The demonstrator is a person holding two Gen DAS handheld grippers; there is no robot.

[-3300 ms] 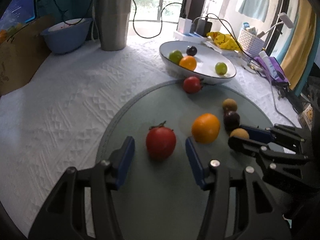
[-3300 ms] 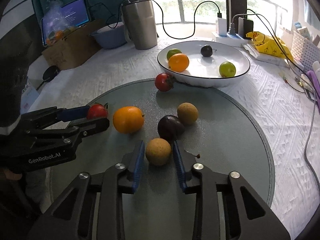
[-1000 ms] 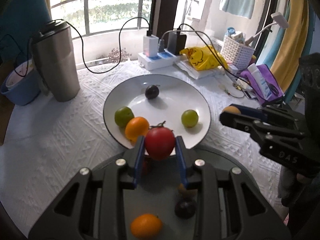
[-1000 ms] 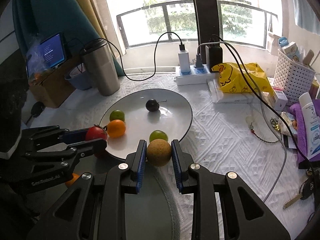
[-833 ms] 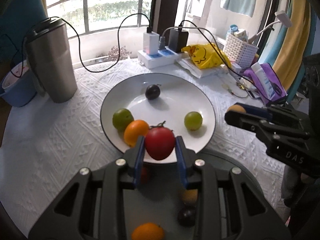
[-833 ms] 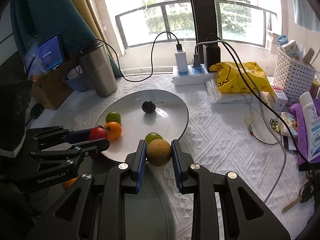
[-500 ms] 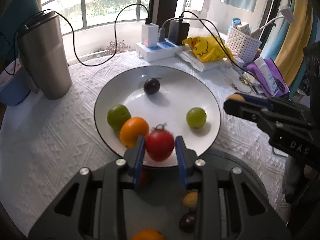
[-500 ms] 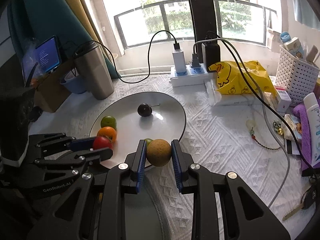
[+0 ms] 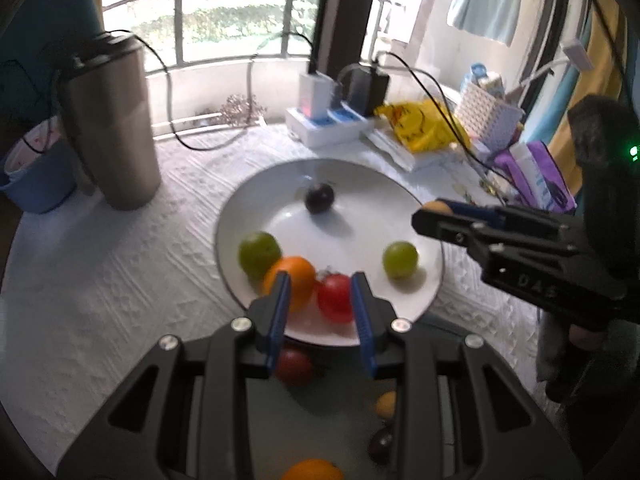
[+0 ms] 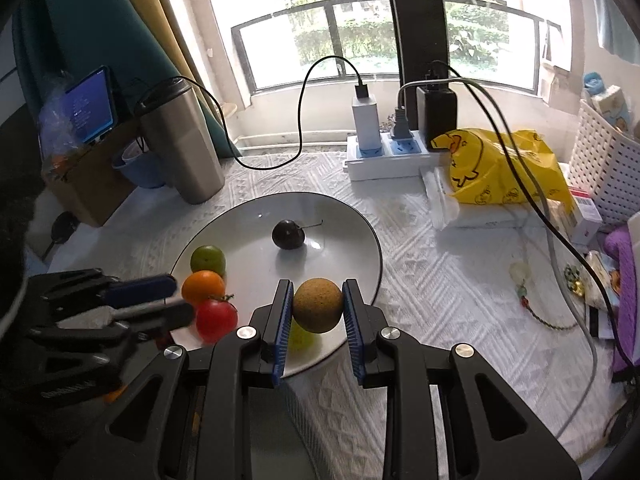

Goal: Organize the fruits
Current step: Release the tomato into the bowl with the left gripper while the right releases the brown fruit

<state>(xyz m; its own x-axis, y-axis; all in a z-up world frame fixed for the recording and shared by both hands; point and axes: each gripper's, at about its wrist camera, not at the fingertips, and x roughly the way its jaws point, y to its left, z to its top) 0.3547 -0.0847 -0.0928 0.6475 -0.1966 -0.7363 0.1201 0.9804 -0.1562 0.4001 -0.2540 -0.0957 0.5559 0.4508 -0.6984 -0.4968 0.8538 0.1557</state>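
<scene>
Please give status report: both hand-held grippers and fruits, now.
Left hand-held gripper open, red tomato on white round plate. Right hand-held gripper shut on brown round fruit. Nothing blocking.

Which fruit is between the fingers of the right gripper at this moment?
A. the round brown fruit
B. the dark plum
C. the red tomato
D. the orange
A: the right gripper is shut on the round brown fruit, held above the white plate.

Bright window backlight (fisheye-warped edges), left view motion-blurred.
</scene>
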